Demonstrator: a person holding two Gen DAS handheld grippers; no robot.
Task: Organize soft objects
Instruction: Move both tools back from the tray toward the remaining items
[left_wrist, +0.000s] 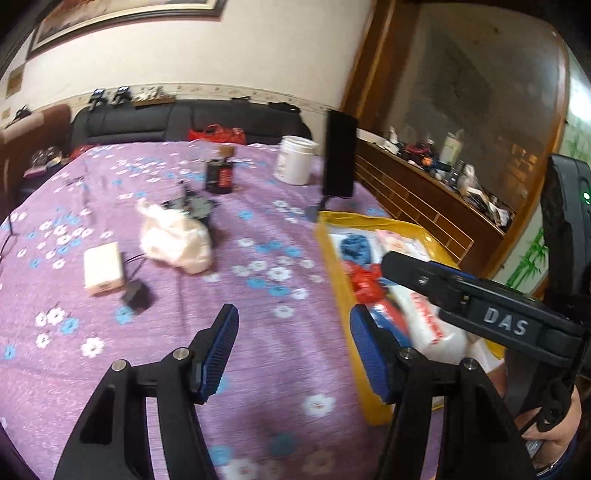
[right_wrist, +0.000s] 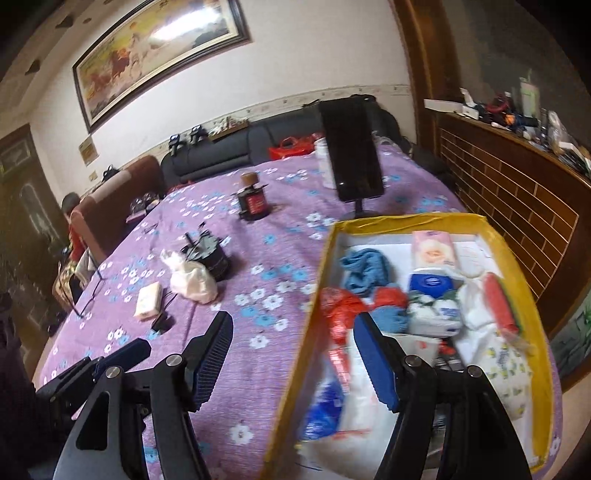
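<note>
A yellow-rimmed box (right_wrist: 524, 295) sits on the purple flowered cloth, holding several soft things: a blue knit cloth (right_wrist: 364, 269), a red plastic bag (right_wrist: 341, 310), tissue packs and white bags. It also shows in the left wrist view (left_wrist: 327, 240). A crumpled white plastic bag (left_wrist: 177, 240) (right_wrist: 192, 282) lies on the cloth, apart from both grippers. My left gripper (left_wrist: 293, 343) is open and empty above the cloth. My right gripper (right_wrist: 293, 345) is open and empty over the box's left rim; its body shows in the left wrist view (left_wrist: 480, 306).
On the cloth stand a small white box (left_wrist: 103, 267), a black charger (left_wrist: 136, 297), a dark round object (right_wrist: 212, 254), a dark jar with a cork (right_wrist: 253, 201), a white tub (left_wrist: 295, 158) and a black phone on a stand (right_wrist: 354, 147). A wooden cabinet (right_wrist: 517, 177) lies right.
</note>
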